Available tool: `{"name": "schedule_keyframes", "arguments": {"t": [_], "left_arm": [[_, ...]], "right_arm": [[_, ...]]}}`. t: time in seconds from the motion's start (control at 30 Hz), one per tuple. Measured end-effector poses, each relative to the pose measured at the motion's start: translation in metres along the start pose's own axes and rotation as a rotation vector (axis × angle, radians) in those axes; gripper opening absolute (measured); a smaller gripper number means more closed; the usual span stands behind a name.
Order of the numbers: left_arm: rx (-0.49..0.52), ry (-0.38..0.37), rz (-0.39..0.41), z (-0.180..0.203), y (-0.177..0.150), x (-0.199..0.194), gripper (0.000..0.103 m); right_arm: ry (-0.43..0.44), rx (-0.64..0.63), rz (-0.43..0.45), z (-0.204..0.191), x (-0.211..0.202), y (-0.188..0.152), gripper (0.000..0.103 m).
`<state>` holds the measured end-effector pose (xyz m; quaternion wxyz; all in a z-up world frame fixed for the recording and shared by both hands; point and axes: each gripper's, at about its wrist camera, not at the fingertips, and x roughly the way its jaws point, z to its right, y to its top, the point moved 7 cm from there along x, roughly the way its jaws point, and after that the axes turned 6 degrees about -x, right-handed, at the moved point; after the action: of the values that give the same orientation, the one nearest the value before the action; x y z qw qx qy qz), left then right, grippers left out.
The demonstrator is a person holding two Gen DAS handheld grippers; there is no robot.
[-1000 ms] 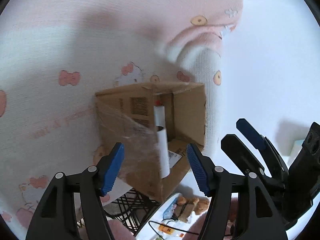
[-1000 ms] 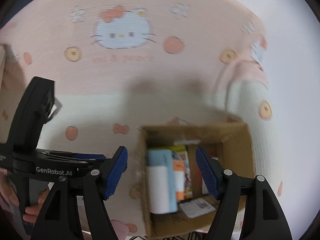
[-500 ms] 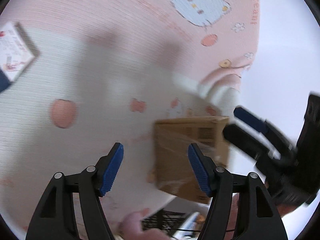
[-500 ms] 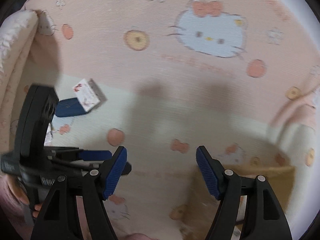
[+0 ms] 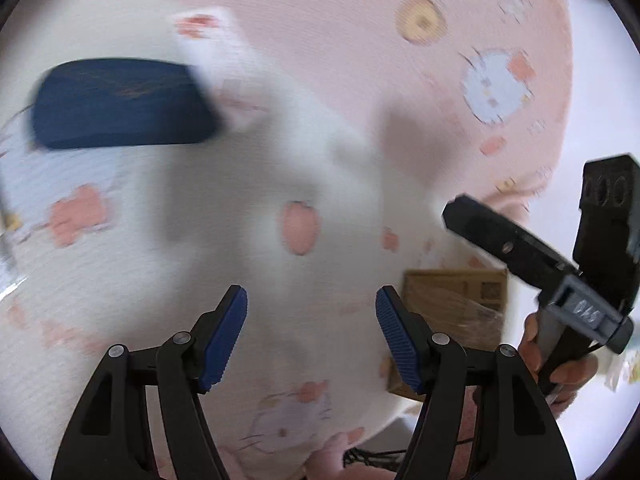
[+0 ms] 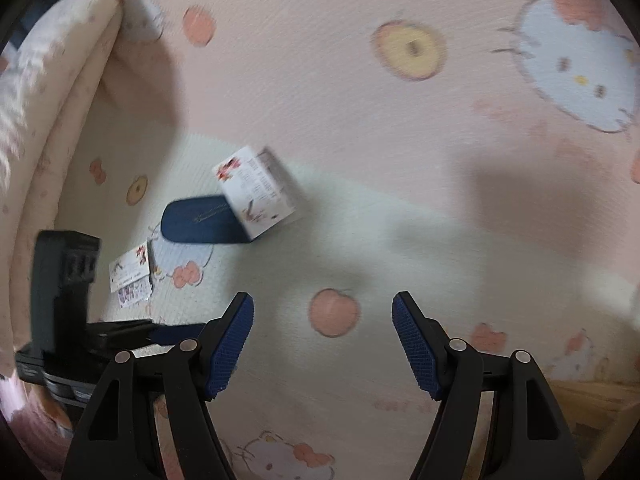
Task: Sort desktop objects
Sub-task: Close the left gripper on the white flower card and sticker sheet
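A dark blue flat case [image 6: 200,226] lies on the pink and white cartoon-print blanket [image 6: 360,120], with a small white printed box [image 6: 256,196] leaning on its right end. The case also shows blurred in the left wrist view [image 5: 120,102], upper left, with the box [image 5: 218,60] behind it. A small printed packet [image 6: 130,276] lies left of the case. My right gripper [image 6: 322,344] is open and empty, below and right of these. My left gripper [image 5: 310,340] is open and empty; it shows at the left edge of the right wrist view [image 6: 120,330].
A brown cardboard box [image 5: 456,304] wrapped in clear film sits at the blanket's right edge; its corner shows in the right wrist view [image 6: 592,400]. The blanket is folded into a thick roll [image 6: 48,120] at the left. The right gripper's body [image 5: 540,264] crosses the left wrist view.
Both grippers have swung away from the cardboard box toward the left of the blanket. The blue case, white box and packet have come into view. Both jaws stayed open.
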<state>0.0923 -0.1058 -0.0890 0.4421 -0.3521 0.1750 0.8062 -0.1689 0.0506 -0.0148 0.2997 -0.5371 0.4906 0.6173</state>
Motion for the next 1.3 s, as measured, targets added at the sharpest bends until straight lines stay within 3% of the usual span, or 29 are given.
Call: {"name": "schedule_keyframes", "arguments": {"t": [0.23,0.33,0.47,0.53,0.6,0.7,0.8,0.87,0.9,0.93,1.0,1.2,1.3], "left_arm": [[-0.079,0.099,0.254,-0.067,-0.005,-0.068,0.071],[-0.144,0.102,0.348,-0.095,-0.005,-0.095,0.071],[-0.219,0.095,0.393,-0.129,-0.008,-0.11,0.071],[-0.244,0.144,0.435,-0.144,-0.011,-0.115,0.071],[-0.247,0.224,0.474,-0.159,-0.018,-0.118,0.071],[-0.217,0.311,0.495,-0.173,-0.024,-0.121,0.071],[-0.23,0.344,0.525,-0.19,-0.029,-0.125,0.065],[-0.279,0.302,0.546,-0.201,-0.032,-0.13,0.051],[-0.305,0.287,0.555,-0.207,-0.033,-0.132,0.043],[-0.325,0.285,0.561,-0.211,-0.032,-0.133,0.035],[-0.346,0.294,0.585,-0.22,-0.03,-0.136,0.024],[-0.408,0.207,0.675,-0.235,-0.026,-0.148,0.024],[-0.432,0.204,0.696,-0.241,-0.022,-0.149,0.024]], "right_arm": [[0.175,-0.007,-0.005,-0.071,0.056,-0.013,0.07],[0.246,-0.05,0.008,-0.11,0.072,-0.014,0.07],[0.357,-0.102,0.074,-0.154,0.084,-0.009,0.07],[0.483,-0.106,0.126,-0.177,0.087,-0.006,0.07],[0.525,-0.086,0.143,-0.191,0.096,-0.004,0.07],[0.516,-0.072,0.142,-0.201,0.112,-0.002,0.07],[0.505,-0.081,0.151,-0.208,0.124,-0.003,0.07],[0.498,-0.081,0.161,-0.213,0.131,-0.004,0.052],[0.512,-0.082,0.174,-0.215,0.133,-0.003,0.03],[0.523,-0.084,0.179,-0.218,0.134,-0.003,0.014],[0.516,-0.083,0.193,-0.219,0.137,0.001,0.013],[0.506,-0.085,0.15,-0.229,0.151,0.013,0.013],[0.482,-0.101,0.126,-0.232,0.162,0.013,0.013]]}}
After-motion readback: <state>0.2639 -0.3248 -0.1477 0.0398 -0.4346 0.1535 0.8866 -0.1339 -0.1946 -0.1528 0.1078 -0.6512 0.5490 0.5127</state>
